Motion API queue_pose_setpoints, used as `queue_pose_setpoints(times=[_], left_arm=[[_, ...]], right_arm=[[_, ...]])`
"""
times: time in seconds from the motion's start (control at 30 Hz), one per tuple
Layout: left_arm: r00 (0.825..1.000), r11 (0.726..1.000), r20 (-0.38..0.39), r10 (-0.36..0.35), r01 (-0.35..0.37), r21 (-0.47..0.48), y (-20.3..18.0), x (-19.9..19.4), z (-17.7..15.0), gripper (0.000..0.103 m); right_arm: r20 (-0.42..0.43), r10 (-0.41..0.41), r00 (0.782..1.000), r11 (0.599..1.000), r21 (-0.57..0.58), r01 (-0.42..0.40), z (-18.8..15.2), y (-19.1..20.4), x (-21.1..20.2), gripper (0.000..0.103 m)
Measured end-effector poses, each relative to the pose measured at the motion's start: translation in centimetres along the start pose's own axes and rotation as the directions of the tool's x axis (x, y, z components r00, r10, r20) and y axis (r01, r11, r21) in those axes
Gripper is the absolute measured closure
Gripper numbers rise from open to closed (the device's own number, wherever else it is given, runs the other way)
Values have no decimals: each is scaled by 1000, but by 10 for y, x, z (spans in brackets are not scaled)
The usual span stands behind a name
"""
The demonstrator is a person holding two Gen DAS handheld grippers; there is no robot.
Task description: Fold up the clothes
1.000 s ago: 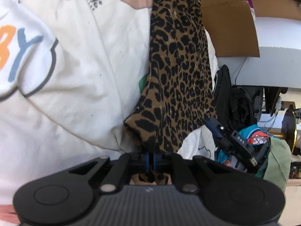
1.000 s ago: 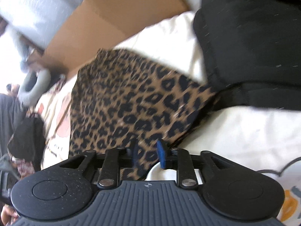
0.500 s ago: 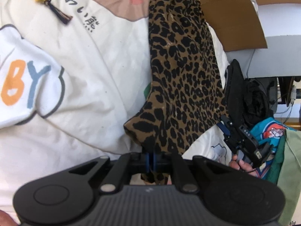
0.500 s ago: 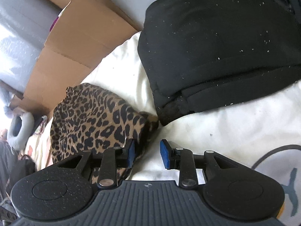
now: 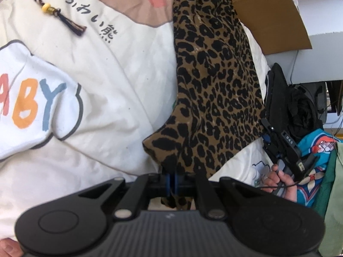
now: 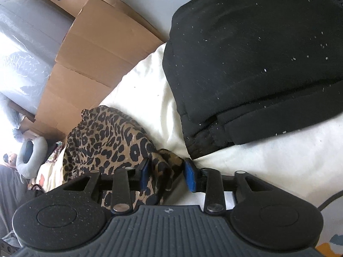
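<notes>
A leopard-print garment (image 5: 216,85) lies stretched across a white printed bedsheet (image 5: 103,68). My left gripper (image 5: 171,181) is shut on its near corner. In the right wrist view the garment (image 6: 107,137) bunches at the lower left, and my right gripper (image 6: 167,173) is open with a corner of the cloth lying between its blue pads (image 6: 189,175). The right gripper also shows in the left wrist view (image 5: 280,147) at the garment's right edge.
A folded black garment (image 6: 257,60) lies on the sheet just beyond the right gripper. Brown cardboard boxes (image 6: 90,64) stand past the bed's edge. Teal patterned cloth (image 5: 317,162) and green cloth lie at the right. A braided tassel (image 5: 53,12) rests on the sheet.
My right gripper has swung down to the garment's corner, and the cloth now sits between its open pads. My left gripper stays shut on its corner and has drawn back slightly.
</notes>
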State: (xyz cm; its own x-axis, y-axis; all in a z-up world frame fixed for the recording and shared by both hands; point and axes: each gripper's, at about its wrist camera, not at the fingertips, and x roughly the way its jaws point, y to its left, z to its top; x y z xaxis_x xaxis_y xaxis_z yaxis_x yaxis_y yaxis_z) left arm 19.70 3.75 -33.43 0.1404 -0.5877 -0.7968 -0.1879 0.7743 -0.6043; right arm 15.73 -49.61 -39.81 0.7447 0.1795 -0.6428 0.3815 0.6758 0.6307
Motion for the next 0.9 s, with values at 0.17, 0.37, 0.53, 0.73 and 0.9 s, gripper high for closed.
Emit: queue_pose_setpoints(times=[0.17,0.37,0.53,0.73,0.9], left_arm=[[1000,1000,11,20,-20,15,-3,-10,2,99],[998,998,20,58,-59,27,-3,-30,6,99],[995,994,21,97,-98,44,-8,-43,0,99],[988,986,33,151,-153,69,-19,-54,-12,99],[982,979,35,184,-186,78,-15,-63,-3,99]], right_arm=[[-43,-1,999,1000,-6,0,3,11,-7,99],[-93,29,995,1000,0,-29,-2,27,-28,100],[-151,60,987,998,14,-58,-9,37,-40,100],[-251,113,961,992,-17,-121,-19,51,-48,99],[-323,126,938,988,-44,-148,-32,59,-50,99]])
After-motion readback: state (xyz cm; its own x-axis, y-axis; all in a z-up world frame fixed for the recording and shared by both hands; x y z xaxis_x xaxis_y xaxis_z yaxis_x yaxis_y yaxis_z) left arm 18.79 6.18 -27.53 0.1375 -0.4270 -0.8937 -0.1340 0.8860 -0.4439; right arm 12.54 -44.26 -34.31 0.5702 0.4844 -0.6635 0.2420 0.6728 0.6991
